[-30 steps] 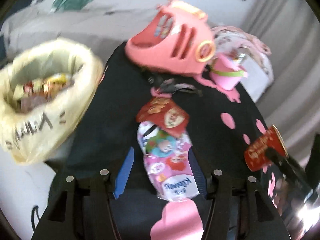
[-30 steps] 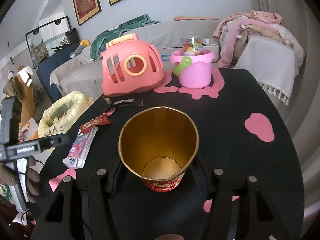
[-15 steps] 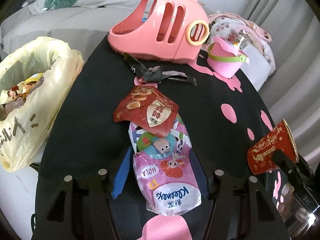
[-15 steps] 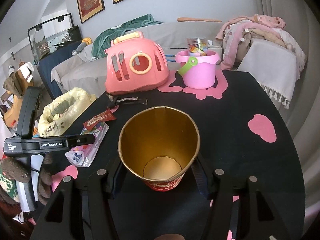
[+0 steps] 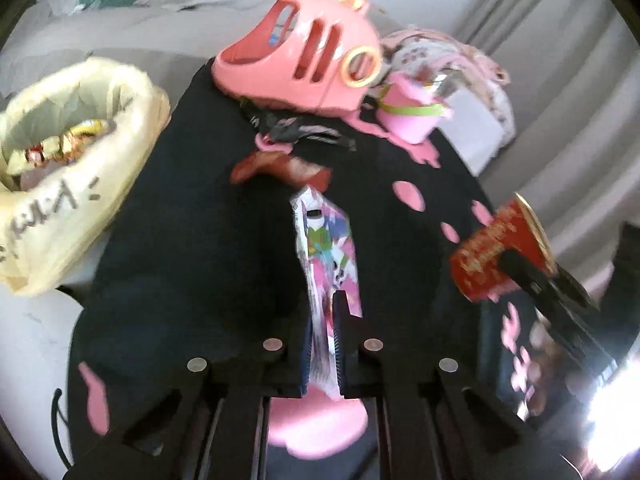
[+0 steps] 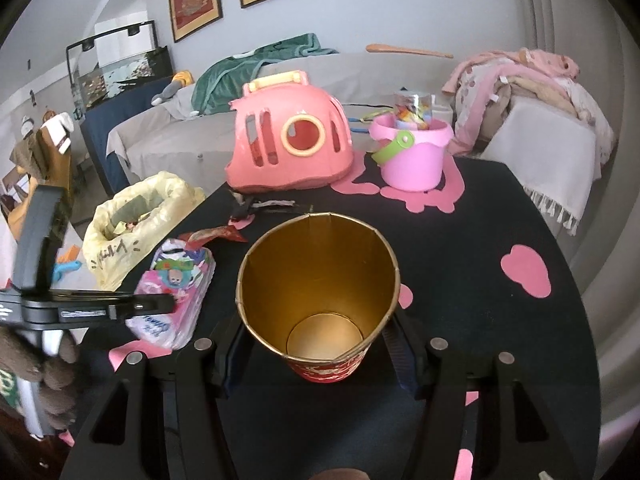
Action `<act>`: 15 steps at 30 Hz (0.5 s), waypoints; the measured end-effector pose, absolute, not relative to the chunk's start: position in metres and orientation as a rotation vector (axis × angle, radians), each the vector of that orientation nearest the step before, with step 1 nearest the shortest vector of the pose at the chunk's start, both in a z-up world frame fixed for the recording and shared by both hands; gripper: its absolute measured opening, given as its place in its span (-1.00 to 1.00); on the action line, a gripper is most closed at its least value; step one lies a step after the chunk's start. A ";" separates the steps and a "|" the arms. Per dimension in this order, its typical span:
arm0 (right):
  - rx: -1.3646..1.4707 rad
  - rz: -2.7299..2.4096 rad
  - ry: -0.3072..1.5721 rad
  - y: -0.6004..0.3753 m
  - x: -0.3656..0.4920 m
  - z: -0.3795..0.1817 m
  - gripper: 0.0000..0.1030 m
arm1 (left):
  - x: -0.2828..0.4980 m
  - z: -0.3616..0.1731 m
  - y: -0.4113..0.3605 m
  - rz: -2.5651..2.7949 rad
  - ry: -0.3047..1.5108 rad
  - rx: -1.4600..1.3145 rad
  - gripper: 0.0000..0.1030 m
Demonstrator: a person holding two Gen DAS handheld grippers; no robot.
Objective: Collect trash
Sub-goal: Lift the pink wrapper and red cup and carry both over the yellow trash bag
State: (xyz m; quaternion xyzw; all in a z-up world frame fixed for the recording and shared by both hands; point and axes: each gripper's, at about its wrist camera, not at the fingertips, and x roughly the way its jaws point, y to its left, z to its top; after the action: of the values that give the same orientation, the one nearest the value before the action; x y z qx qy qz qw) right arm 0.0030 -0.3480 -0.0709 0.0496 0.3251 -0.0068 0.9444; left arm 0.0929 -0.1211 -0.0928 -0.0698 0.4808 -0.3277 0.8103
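Note:
A pink printed tissue pack (image 5: 326, 248) stands squeezed on edge between the pads of my left gripper (image 5: 323, 300), whose jaws are closing on it. From the right wrist, the same pack (image 6: 176, 292) sits in the left gripper (image 6: 160, 304) at the table's left edge. My right gripper (image 6: 316, 336) is shut on a red paper cup (image 6: 320, 280) with a gold inside, held upright and empty. A red snack wrapper (image 5: 280, 168) lies just beyond the pack. The yellow trash bag (image 5: 80, 152) gapes open left of the table, holding several wrappers.
On the black table (image 6: 460, 240) stand a pink toy carrier (image 6: 292, 144) and a pink bucket (image 6: 412, 156) at the far side, with a black wrapper (image 6: 260, 204) in front of the carrier. Pink cut-out shapes dot the tabletop. A sofa and piled clothes lie behind.
The left jaws have closed from wide open onto the tissue pack, pinching it narrow and on edge. The right gripper still holds the cup and has shifted only slightly.

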 end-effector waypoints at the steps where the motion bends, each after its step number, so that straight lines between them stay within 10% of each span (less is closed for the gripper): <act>1: 0.096 -0.009 0.657 -0.345 0.002 -0.067 0.12 | 0.087 -0.086 -0.117 -0.712 1.014 -0.141 -0.80; 15: 0.042 0.075 0.558 -0.288 -0.004 -0.001 0.12 | 0.080 -0.042 -0.031 -0.669 0.898 -0.277 -0.74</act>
State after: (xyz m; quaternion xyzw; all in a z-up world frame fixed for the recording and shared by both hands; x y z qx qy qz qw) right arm -0.0044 -0.2876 -0.0007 0.0207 0.2753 0.0368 0.9604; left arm 0.0805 -0.0307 -0.0424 -0.1308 0.4244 -0.3163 0.8383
